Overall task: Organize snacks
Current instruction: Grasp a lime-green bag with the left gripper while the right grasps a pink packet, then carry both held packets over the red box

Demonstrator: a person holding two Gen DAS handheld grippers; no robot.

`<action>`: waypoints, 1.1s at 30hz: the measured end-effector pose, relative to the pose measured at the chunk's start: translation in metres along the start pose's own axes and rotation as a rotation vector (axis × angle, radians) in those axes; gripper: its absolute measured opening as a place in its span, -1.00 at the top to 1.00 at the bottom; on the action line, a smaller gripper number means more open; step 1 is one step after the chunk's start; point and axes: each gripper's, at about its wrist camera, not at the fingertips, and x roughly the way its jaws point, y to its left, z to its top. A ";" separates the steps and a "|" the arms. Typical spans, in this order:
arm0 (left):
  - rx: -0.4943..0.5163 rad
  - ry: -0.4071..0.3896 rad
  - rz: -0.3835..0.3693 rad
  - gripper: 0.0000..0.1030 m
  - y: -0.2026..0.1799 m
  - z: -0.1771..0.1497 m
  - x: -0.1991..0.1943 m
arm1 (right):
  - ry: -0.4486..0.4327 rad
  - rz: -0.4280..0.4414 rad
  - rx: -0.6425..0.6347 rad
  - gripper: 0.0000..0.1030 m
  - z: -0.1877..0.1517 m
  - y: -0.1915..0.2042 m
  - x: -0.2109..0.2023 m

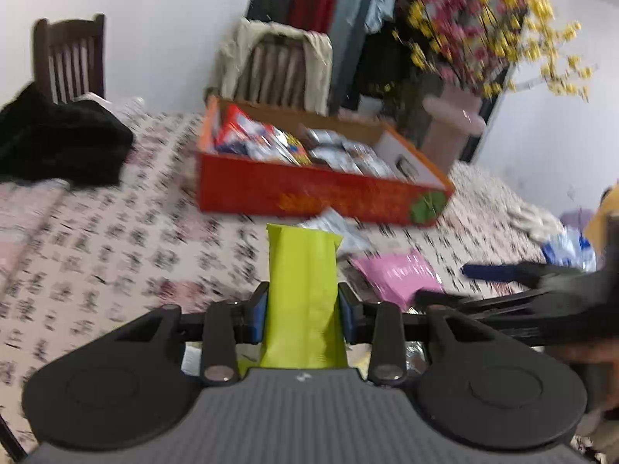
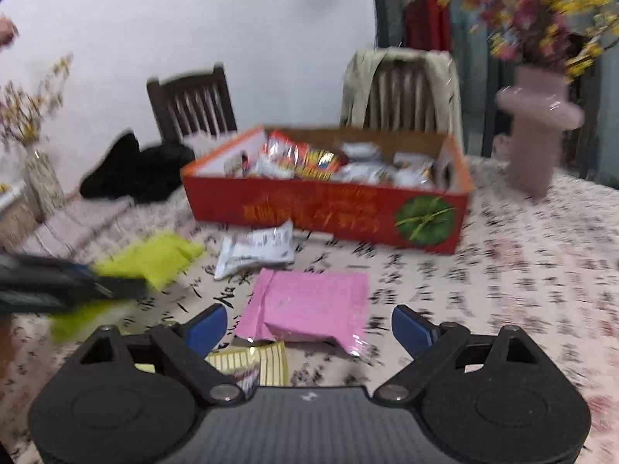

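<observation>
- Left tool (image 1: 303, 305): pinching lime-green foil snack packet (image 1: 303, 294), long axis pointing ahead toward red cardboard box (image 1: 309, 193).
- Right tool (image 2: 308, 326): spread, pink packet (image 2: 313, 305) just ahead between fingers.

left gripper (image 1: 303, 311) clamped on packet; right gripper (image 2: 309, 328) jaws wide.

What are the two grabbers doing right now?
Left gripper: closed on the green snack packet.
Right gripper: open, holding nothing, above the pink packet.

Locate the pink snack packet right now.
Pink packet lies flat on the tablecloth, ahead of the open right gripper, just below the white packet.
</observation>
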 end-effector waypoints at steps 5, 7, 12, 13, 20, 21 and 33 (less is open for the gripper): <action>-0.049 -0.021 0.033 0.30 0.021 0.003 -0.011 | 0.048 -0.011 -0.017 -0.79 0.008 0.017 0.050; -0.056 -0.018 0.042 0.30 0.027 0.002 -0.011 | 0.042 -0.048 -0.048 -0.77 0.008 0.024 0.057; -0.075 -0.010 0.040 0.30 0.031 -0.004 -0.014 | 0.028 -0.081 -0.079 -0.35 0.005 0.025 0.053; -0.075 -0.011 0.036 0.30 0.030 -0.006 -0.016 | 0.030 -0.077 -0.075 -0.30 0.004 0.024 0.050; -0.056 -0.038 0.016 0.30 0.012 -0.013 -0.042 | 0.014 -0.117 -0.044 -0.19 -0.008 0.008 0.017; -0.054 -0.040 0.015 0.30 0.010 -0.016 -0.046 | 0.003 -0.122 -0.036 -0.19 -0.010 0.006 0.010; -0.029 -0.003 -0.015 0.30 -0.034 -0.060 -0.084 | -0.145 -0.061 0.029 -0.19 -0.063 0.011 -0.118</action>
